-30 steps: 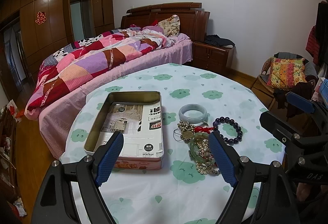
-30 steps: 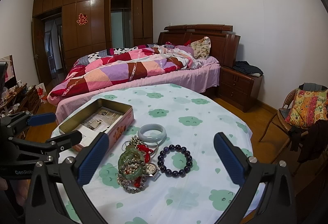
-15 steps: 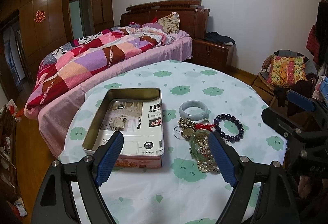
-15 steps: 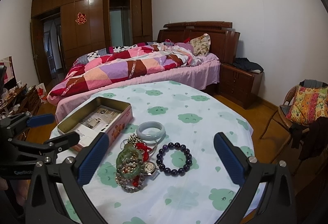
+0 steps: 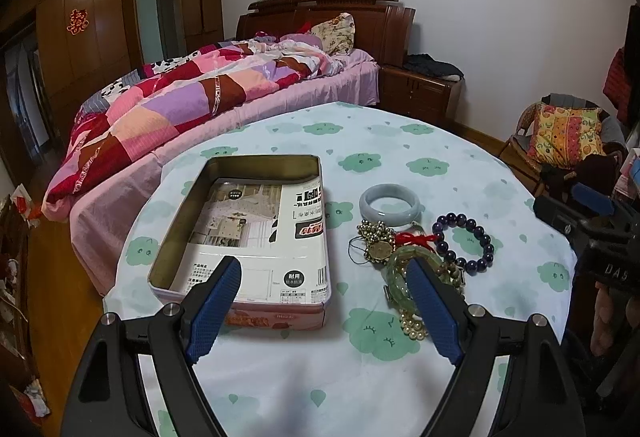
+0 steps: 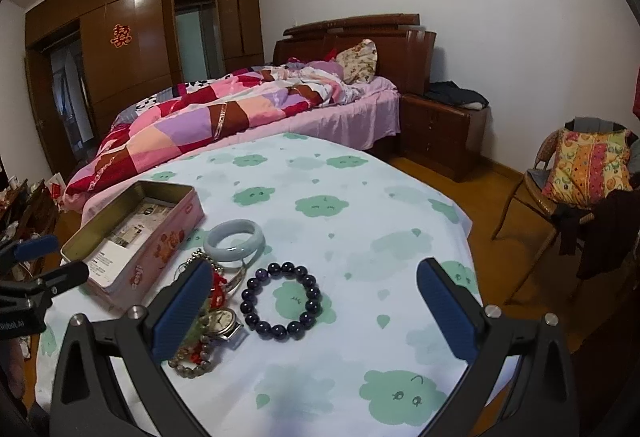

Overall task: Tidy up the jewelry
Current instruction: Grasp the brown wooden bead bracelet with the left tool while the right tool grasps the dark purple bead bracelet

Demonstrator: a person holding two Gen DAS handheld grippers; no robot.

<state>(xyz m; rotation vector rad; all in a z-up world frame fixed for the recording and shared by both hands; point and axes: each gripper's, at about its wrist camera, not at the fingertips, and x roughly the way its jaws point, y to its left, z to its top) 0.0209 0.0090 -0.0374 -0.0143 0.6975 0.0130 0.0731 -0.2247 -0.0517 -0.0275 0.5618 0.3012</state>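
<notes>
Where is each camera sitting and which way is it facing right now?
Left wrist: above the table's near edge, facing the open tin; left gripper open, right gripper at the right edge.
Right wrist: right of it, facing the dark bead bracelet; right gripper open.
Shared: tin, pale bangle, bed.

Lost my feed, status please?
Left gripper open, right gripper open, both empty. Jewelry pile beside tin, none inside. Nothing blocking.

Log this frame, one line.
left gripper: open, empty | right gripper: open over bead bracelet | tin: no jewelry
</notes>
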